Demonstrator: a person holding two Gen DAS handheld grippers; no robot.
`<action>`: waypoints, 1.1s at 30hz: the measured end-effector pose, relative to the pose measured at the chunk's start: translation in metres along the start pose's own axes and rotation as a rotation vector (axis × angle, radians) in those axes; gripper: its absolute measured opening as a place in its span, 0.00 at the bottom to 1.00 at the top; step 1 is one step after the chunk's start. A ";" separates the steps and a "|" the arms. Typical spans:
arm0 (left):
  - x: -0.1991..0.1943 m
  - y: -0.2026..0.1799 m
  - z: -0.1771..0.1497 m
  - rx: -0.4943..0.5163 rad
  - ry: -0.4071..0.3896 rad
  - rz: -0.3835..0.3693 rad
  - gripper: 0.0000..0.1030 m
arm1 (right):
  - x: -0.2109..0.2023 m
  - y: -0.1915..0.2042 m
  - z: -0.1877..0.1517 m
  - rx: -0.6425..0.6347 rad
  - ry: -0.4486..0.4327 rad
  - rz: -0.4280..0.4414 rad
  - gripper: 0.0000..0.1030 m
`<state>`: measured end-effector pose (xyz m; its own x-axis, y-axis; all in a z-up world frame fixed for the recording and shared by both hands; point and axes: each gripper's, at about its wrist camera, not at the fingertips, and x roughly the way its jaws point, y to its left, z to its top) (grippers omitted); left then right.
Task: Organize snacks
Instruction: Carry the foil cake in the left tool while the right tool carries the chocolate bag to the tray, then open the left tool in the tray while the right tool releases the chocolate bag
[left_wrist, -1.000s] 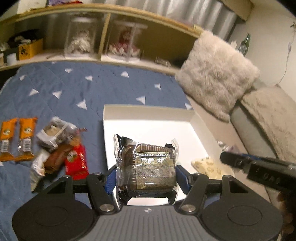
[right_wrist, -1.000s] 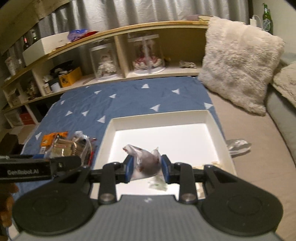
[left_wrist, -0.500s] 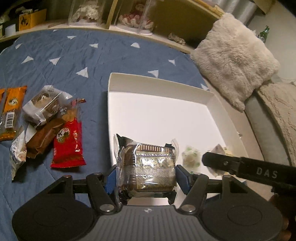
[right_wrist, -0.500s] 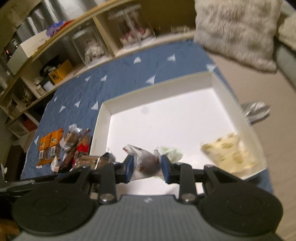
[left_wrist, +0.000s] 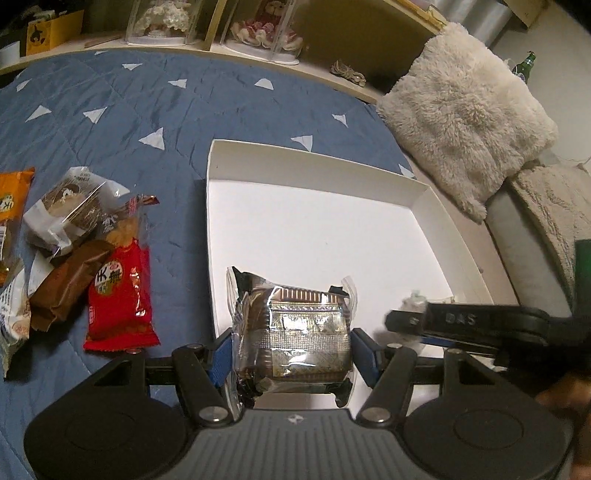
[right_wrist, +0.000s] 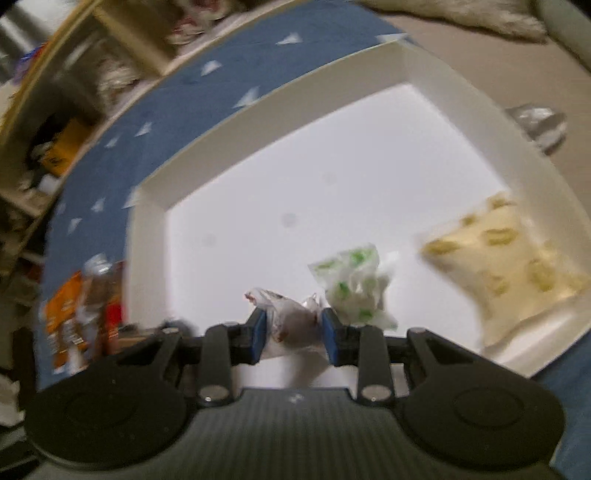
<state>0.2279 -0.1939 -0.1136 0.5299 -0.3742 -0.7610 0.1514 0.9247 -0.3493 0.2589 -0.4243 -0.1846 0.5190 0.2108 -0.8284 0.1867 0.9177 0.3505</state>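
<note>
Both grippers, left (left_wrist: 291, 349) clamping a foil-wrapped cake (left_wrist: 293, 332) and right (right_wrist: 293, 330) pinching a small wrapped snack (right_wrist: 291, 319), have dropped over the white tray's (left_wrist: 314, 162) near edge, ready to release.

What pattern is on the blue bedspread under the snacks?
Scattered white triangles on the blue bedspread, clearest in the left wrist view.

The snack pack (left_wrist: 291, 332) had glossy, crinkled foil wrapping. The white box (left_wrist: 317, 162) looked matt cardboard, the blanket (left_wrist: 110, 103) quilted cloth.
</note>
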 end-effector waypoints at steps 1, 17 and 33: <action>0.000 -0.001 0.001 0.000 0.000 0.003 0.64 | -0.002 -0.001 0.000 -0.014 -0.012 -0.028 0.36; -0.028 -0.018 0.002 0.084 -0.016 0.017 0.80 | -0.051 0.013 -0.007 -0.149 -0.017 -0.040 0.63; -0.058 -0.022 -0.002 0.115 -0.017 0.048 0.87 | -0.097 0.004 -0.023 -0.202 -0.079 -0.078 0.68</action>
<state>0.1920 -0.1923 -0.0630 0.5530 -0.3286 -0.7656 0.2190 0.9439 -0.2469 0.1905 -0.4330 -0.1128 0.5750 0.1167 -0.8098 0.0624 0.9806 0.1857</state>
